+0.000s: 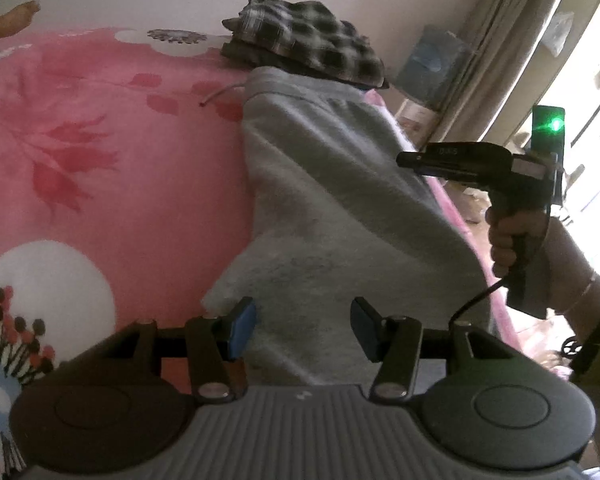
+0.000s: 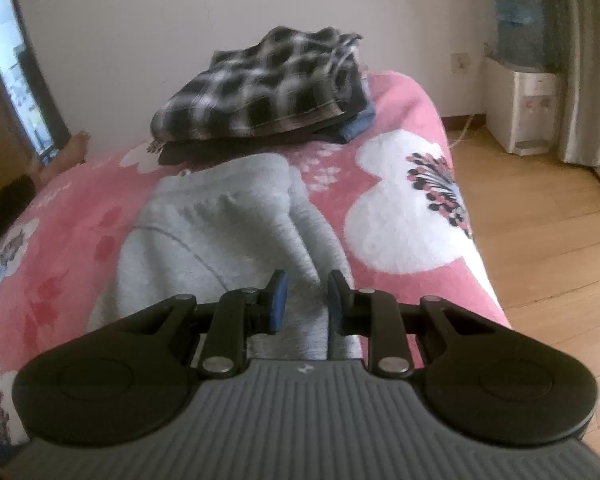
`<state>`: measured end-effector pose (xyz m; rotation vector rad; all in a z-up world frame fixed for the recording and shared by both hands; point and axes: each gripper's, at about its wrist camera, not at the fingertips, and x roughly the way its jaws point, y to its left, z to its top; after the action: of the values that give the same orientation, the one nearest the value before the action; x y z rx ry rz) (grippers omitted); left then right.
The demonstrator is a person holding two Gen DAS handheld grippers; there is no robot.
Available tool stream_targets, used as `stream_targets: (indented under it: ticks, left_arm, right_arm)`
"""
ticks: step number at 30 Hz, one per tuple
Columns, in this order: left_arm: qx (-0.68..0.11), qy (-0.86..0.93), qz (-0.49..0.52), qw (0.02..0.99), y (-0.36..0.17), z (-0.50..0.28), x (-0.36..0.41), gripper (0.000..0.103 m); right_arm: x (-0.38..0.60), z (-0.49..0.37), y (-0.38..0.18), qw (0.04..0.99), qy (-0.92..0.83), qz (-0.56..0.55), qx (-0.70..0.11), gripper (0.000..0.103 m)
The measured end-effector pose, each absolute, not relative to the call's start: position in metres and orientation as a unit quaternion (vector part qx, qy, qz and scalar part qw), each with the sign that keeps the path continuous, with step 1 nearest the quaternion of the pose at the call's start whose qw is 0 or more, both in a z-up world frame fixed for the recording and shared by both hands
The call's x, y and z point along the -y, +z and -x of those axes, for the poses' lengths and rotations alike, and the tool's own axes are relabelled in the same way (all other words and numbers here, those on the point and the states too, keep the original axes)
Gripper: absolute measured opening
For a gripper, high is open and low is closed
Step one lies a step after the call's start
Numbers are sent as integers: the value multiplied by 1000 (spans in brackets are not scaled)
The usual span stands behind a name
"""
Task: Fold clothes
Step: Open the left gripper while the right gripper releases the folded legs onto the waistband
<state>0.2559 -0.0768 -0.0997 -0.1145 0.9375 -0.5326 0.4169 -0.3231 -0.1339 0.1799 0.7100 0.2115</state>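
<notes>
A grey fleece garment lay lengthwise on a pink flowered blanket, close to the bed's right edge, with its far end reaching toward the stack at the head of the bed. It looked soft and thick, already doubled into a long strip, with a raised fold along its right side and a thin curved seam across its upper part. A thin cord stuck out from its far left corner onto the blanket. The left gripper hovered over the garment's near end with its jaws well apart and nothing pinched between them. The right gripper stood over the raised fold, its jaws narrowly apart and not clearly pressing the cloth. A folded plaid shirt topped a pile of darker clothes at the far edge by the wall, touching the garment's far end. Beyond the right edge were a wooden floor, a water dispenser and a curtain.
</notes>
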Motion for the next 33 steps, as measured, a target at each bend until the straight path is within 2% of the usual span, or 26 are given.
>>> stream_targets:
  ticks: [8,9,10,15,21,27,33]
  left_arm:
    - [-445,-246,16,861,-105,-252,87,54]
    - [-444,-246,12,861,-106,-252,88,54]
    - [-443,-248,9,861,-105,-250,88,53]
    - [-445,-251,9,859,-102,-250,90,53]
    - [-441,-253,-8,861,-106,-248,98,55]
    - [-441,-270,20,856,-102,-251,84,55]
    - [-435,-291,75,849,-84,-258,42,55]
  right_arm:
    - [320,-424,-140,925,109,-80,-356,22]
    - [320,-423,-141,926,107,-80,-354,16]
    - [320,-423,-142,926,106,-79,-353,1]
    - [318,-406,-112,955,72,-49,-284,0]
    - [321,-427,-145,938,64,-16,-341,1]
    - [349,-399,-128,942,44,-111,-313,7]
    - [383,-317,-95,940,1,-191,-281,8]
